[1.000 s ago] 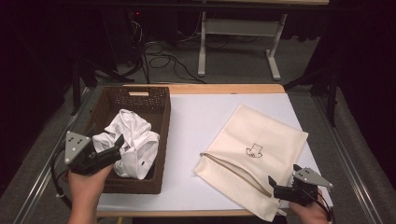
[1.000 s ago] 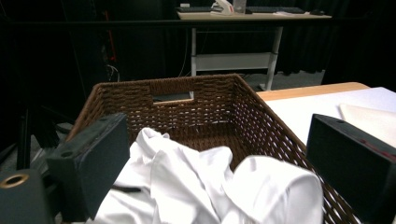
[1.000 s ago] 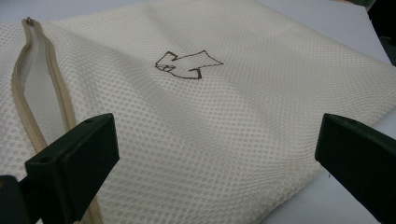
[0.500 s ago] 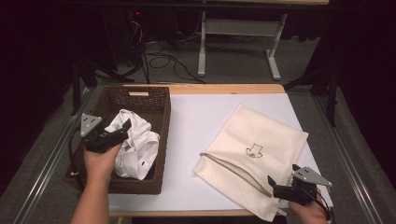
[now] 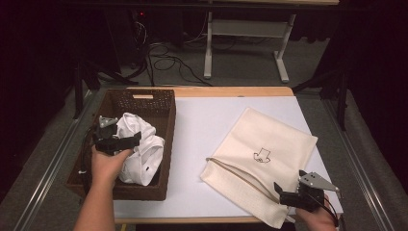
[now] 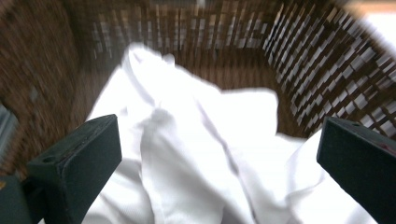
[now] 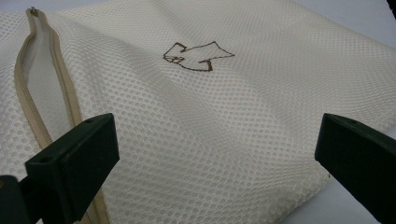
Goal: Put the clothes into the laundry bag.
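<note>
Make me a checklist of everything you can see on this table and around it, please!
Surface: white table top, wooden edge at the back.
Job's things: white garment crumpled in the brown wicker basket; cream mesh bag lying flat, zip part open.
Clutter: nothing seen.
Grippers: left gripper open over the garment; right gripper open at the bag's near corner.
Cables: black cables on the floor behind.
Surroundings: grey table legs, dark room.

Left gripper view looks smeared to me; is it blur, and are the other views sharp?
Left gripper view: motion blur, basket weave streaked, shirt soft. Right gripper view: crisp, bag mesh clear. High view: sharp table, dark surroundings.
</note>
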`<state>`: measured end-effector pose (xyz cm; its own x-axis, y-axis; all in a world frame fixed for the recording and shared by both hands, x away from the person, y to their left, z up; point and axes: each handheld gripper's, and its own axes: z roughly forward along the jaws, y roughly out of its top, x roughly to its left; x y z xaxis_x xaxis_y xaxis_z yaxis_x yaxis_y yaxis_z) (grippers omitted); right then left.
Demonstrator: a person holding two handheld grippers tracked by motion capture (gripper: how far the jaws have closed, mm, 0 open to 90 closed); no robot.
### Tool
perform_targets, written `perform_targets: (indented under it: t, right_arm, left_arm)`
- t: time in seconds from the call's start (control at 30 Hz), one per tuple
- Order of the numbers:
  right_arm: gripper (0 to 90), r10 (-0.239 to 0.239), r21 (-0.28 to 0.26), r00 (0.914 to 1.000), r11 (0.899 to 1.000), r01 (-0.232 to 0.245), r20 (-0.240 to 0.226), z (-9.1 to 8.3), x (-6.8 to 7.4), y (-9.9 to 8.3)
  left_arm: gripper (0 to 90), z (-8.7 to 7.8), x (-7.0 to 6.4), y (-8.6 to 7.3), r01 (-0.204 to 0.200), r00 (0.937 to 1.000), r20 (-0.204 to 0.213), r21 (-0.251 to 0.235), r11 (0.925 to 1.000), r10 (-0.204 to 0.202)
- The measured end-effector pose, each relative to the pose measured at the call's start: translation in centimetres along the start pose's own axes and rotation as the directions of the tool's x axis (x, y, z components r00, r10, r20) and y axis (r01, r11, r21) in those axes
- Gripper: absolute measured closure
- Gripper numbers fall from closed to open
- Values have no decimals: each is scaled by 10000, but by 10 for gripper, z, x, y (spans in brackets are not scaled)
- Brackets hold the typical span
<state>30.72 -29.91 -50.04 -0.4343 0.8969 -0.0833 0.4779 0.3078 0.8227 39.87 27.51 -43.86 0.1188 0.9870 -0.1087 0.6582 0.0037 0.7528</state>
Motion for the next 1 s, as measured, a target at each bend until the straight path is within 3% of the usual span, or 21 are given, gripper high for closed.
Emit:
perform_targets:
  t: [0.03,0.1,0.17,0.2,0.23,0.3,0.33,0.43,0.53,0.6,0.7,0.73,0.8,0.9,1.0]
  right_arm:
    - [2,0,0,10000,10000,0,0,0,0,0]
    - [2,-25,-36,10000,10000,25,-2,0,0,0]
    - [2,16,-41,10000,10000,-15,2,0,1,1]
    - [2,2,-50,10000,10000,-2,3,-1,1,1]
    - [2,2,-50,10000,10000,-2,3,-1,1,1]
    - [2,-26,-73,10000,10000,26,10,-1,1,1]
    - [2,9,-64,10000,10000,-9,5,-1,0,1]
    - [2,-23,-62,10000,10000,23,-6,-1,0,0]
    - [2,5,-35,10000,10000,-4,33,-1,0,0]
    - [2,-13,-31,10000,10000,13,30,0,0,0]
    - [2,4,-2,10000,10000,-4,20,0,0,0]
    - [2,8,7,10000,10000,-8,21,0,0,0]
    - [2,-32,-7,10000,10000,32,-3,0,0,0]
    - [2,-28,-28,10000,10000,28,-17,0,0,0]
    - [3,-10,-27,10000,10000,10,-14,-1,1,0]
  left_arm:
    - [5,0,0,0,0,10000,0,0,10000,0]
    - [3,8,2,0,117,9998,119,812,9966,-127]
    - [4,17,5,-2,439,9990,50,1594,9862,-453]
    - [4,25,7,-5,672,9977,-60,2462,9669,-678]
    - [2,25,7,-5,672,9977,-60,2462,9669,-678]
    - [1,35,8,-9,774,9970,-230,3440,9358,-740]
    - [1,38,8,-11,785,9969,-286,3696,9259,-731]
    - [1,48,8,-16,918,9958,-490,4647,8807,-780]
    - [1,55,7,-19,1012,9949,-515,5116,8532,-871]
    - [1,58,6,-21,848,9964,-492,5411,8367,-692]
    - [8,59,4,-21,760,9970,-519,5496,8319,-568]
    - [16,59,2,-22,737,9972,-526,5465,8342,-536]
    - [54,58,1,-21,438,9988,-440,5530,8320,-233]
    - [111,57,-1,-20,217,9994,-346,5513,8340,-32]
    - [227,55,-5,-18,-107,9993,-235,5424,8401,279]
